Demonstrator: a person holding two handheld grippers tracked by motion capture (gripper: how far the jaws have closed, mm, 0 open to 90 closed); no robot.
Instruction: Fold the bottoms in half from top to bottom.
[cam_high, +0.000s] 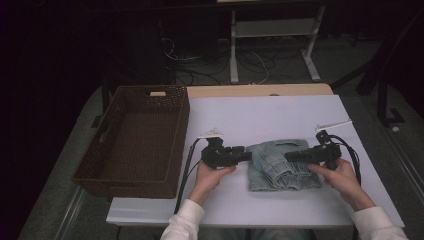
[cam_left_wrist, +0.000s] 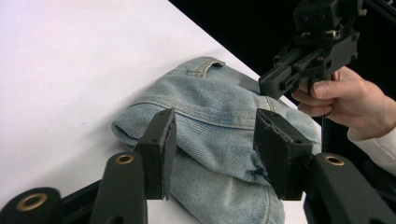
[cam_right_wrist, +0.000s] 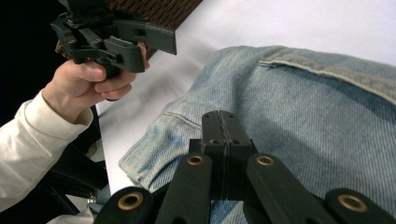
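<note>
A folded pair of light blue jeans (cam_high: 282, 162) lies on the white table (cam_high: 260, 115), near its front middle. My left gripper (cam_high: 247, 155) is level at the jeans' left edge, jaws open. In the left gripper view its jaws (cam_left_wrist: 212, 126) stand apart just above the denim (cam_left_wrist: 196, 93), pads not pressing it. My right gripper (cam_high: 289, 156) points left over the jeans' right part. Its jaws (cam_right_wrist: 220, 119) are pressed together over the denim (cam_right_wrist: 303, 107), with nothing seen between them. Each gripper view also shows the other gripper held in a hand: the right gripper (cam_left_wrist: 266, 86) and the left gripper (cam_right_wrist: 163, 39).
A dark brown wicker basket (cam_high: 180, 135) stands on the table's left side, close to my left hand. Bare white tabletop lies behind and in front of the jeans. Beyond the table are a dark floor, cables and a white frame (cam_high: 272, 30).
</note>
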